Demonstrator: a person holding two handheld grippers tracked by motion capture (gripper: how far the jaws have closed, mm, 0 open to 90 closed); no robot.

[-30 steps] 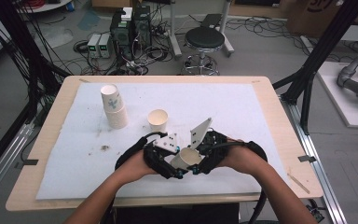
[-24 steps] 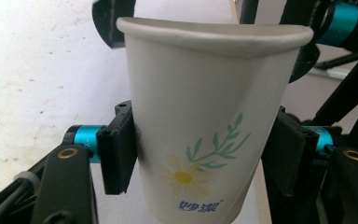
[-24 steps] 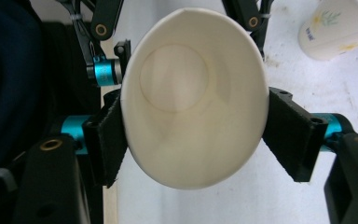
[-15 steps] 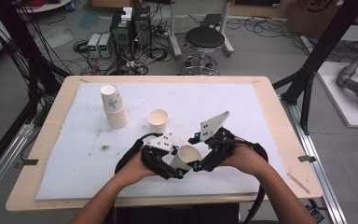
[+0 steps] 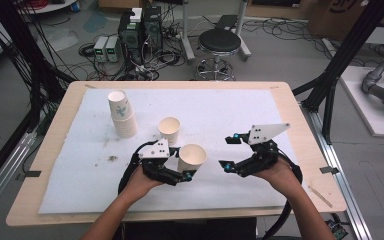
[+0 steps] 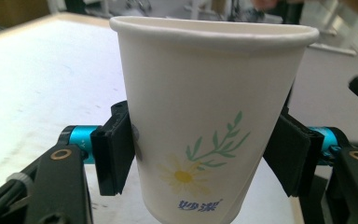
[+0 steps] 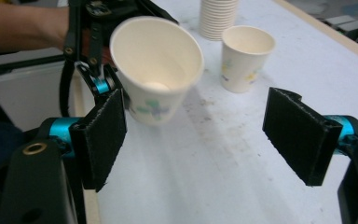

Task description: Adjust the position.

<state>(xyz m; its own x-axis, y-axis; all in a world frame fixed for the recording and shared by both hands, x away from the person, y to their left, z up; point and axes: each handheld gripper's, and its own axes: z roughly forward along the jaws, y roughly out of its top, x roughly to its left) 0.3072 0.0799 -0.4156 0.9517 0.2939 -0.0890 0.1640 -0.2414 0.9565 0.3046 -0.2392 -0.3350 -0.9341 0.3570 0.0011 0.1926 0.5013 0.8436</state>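
White paper cup sits between the pads of the left gripper, its jaws just easing wider yet touching its sides; it looks empty, mouth tilted up toward the right gripper, whose jaws gape with nothing between. A second cup stands upright just behind, beside the cup stack on the white mat.
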